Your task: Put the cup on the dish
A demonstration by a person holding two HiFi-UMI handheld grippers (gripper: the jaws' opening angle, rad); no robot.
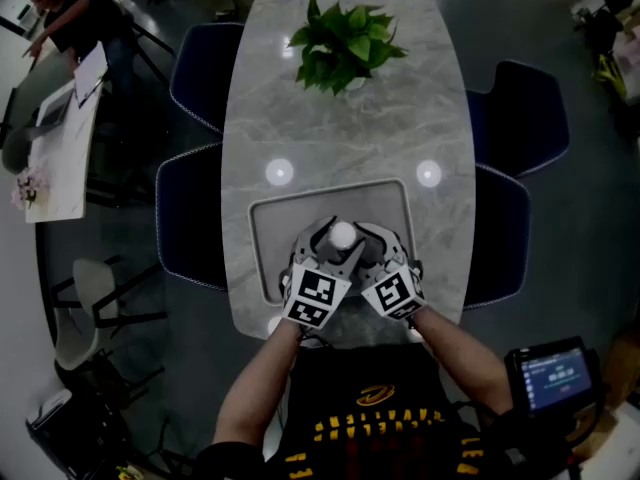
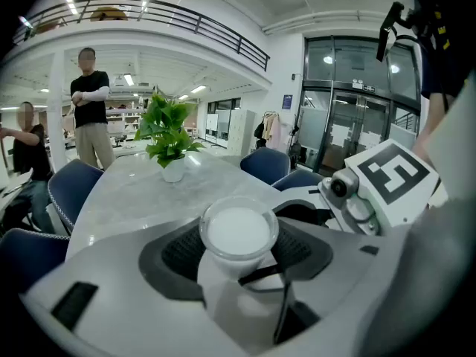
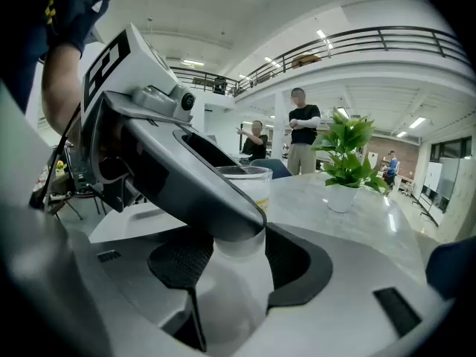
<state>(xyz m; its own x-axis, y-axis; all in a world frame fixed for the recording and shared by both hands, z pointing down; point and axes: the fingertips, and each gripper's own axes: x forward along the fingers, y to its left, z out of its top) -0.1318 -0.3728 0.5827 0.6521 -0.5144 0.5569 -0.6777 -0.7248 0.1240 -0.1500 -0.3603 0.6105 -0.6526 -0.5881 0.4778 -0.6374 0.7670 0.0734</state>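
Two tongs on one small cup is the main risk I see.

Starting big: the surface (image 1: 340, 128) ends just behind the dish (image 1: 262, 230) on my side. A backward tug on the load would drag it toward that drop. Ahead, bare stone runs well clear up to the plant (image 1: 345, 43), and chairs (image 1: 195, 223) flank both long edges, so forward and straight up are my free directions.

The dish has a raised rim. A low sideways slide could catch the cup's foot on it and tip it.

The cup (image 2: 238, 229) sits inside the dish outline, toward its near half. I can't tell whether its foot rests there or hangs just above. Its inside looks white, maybe liquid, so a tilt could spill.

The left tongs (image 2: 239, 255) stand wide, clamped on the cup's sides. The right tongs (image 3: 239, 262) bracket its lower part crosswise, pads apparently pressing too. One left jaw lies across the right pair's gap. If either pair lifts or twists alone, I judge the cup gets wrenched or squeezed, or the jaws collide.
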